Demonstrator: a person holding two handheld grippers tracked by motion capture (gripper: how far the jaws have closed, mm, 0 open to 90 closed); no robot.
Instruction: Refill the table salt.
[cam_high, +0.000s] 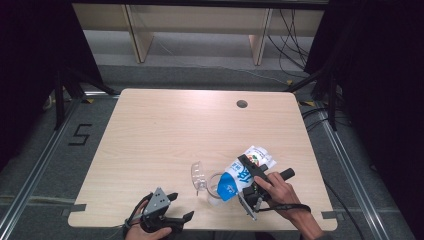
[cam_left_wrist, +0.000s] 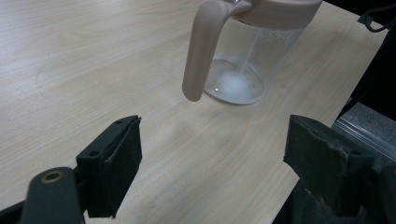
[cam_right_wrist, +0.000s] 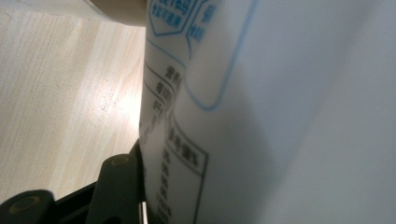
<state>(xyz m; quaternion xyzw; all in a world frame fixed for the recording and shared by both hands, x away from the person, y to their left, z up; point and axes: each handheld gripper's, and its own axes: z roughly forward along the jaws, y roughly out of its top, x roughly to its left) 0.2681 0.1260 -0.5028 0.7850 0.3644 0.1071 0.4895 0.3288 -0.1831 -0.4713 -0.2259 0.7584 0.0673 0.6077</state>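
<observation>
The glossy milk carton (cam_high: 243, 173) is clamped in the right hand-held gripper (cam_high: 253, 176) — tipped, spout end down over the clear jug (cam_left_wrist: 252, 60); the left hand-held gripper (cam_left_wrist: 212, 154) is held apart.

Pale matt wood-grain table (cam_high: 165, 130); clear glossy plastic jug (cam_left_wrist: 252, 65), matt beige handle; smooth printed paper carton (cam_high: 242, 175); matt black jaws.

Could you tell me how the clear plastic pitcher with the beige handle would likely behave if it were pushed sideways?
The clear plastic pitcher looks nearly empty, so probably light and easy to slide on the smooth wooden table. Its tall body and side-mounted beige handle suggest a high push might tip it.
</observation>
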